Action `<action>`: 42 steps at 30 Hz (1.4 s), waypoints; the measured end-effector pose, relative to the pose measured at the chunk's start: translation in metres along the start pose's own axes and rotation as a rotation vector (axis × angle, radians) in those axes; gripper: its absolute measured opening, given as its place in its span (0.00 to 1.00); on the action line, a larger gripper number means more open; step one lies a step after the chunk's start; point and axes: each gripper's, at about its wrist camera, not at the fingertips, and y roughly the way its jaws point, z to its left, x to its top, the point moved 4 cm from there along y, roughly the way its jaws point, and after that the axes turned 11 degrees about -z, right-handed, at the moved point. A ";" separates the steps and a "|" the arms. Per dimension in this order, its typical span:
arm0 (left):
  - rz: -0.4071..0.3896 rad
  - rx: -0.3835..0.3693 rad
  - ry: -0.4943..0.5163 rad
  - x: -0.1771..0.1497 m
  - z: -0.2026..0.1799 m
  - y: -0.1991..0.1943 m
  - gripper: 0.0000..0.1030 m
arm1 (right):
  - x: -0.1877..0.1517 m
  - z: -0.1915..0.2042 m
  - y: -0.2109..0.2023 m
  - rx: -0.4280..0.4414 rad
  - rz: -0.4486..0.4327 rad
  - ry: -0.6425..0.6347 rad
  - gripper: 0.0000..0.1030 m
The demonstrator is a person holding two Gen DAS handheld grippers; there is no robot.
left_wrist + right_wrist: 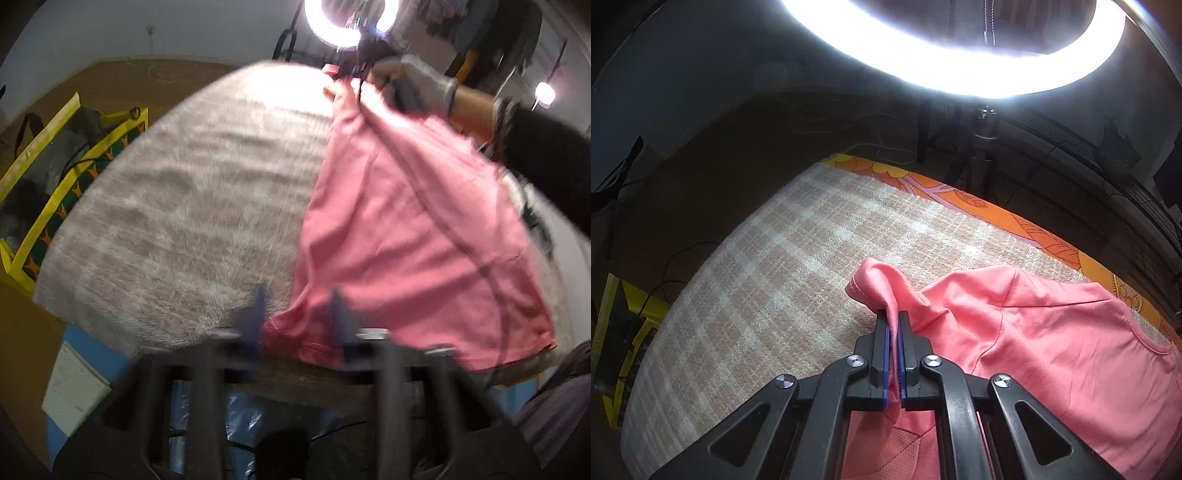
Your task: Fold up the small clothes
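A small pink garment (406, 229) is stretched over a beige checked cloth (177, 206) covering the table. My left gripper (299, 306) is open, its blue-padded fingers either side of the garment's near corner, which lies between them; the view is blurred. My right gripper (894, 314) is shut on a far corner of the pink garment (1052, 343) and holds it lifted off the checked cloth (798, 266). In the left wrist view the right gripper (347, 79) and its gloved hand show at the far end of the garment.
A ring light (960, 48) hangs close above the far table edge. An orange patterned cloth (997, 210) shows under the checked one. A yellow-trimmed bag (55, 177) stands on the floor at left. A white pad (74, 391) lies below the table's near edge.
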 end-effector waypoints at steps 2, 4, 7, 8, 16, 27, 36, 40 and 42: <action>-0.019 -0.026 -0.011 0.000 0.000 0.002 0.00 | 0.001 -0.001 0.001 0.012 -0.004 0.007 0.00; -0.029 -0.051 -0.018 0.004 -0.003 0.000 0.00 | 0.000 -0.002 0.000 0.021 -0.006 0.012 0.00; -0.061 -0.073 0.023 0.011 -0.017 -0.011 0.00 | 0.002 -0.009 -0.002 0.047 -0.011 0.035 0.00; -0.067 -0.085 0.038 0.012 -0.024 -0.015 0.00 | 0.003 -0.013 -0.005 0.060 -0.019 0.047 0.00; -0.105 -0.175 0.201 0.021 -0.091 -0.044 0.00 | 0.010 -0.065 -0.056 0.151 -0.122 0.161 0.00; 0.035 -0.331 0.357 -0.019 -0.192 -0.027 0.00 | -0.045 -0.211 -0.107 0.074 -0.163 0.363 0.00; 0.058 -0.363 0.404 -0.025 -0.221 -0.019 0.00 | -0.059 -0.243 -0.118 -0.038 -0.115 0.360 0.40; 0.088 -0.395 0.422 -0.031 -0.228 -0.017 0.00 | -0.065 -0.256 -0.158 -0.049 -0.122 0.334 0.45; 0.097 -0.410 0.438 -0.035 -0.233 -0.020 0.09 | -0.073 -0.267 -0.186 -0.044 -0.135 0.325 0.47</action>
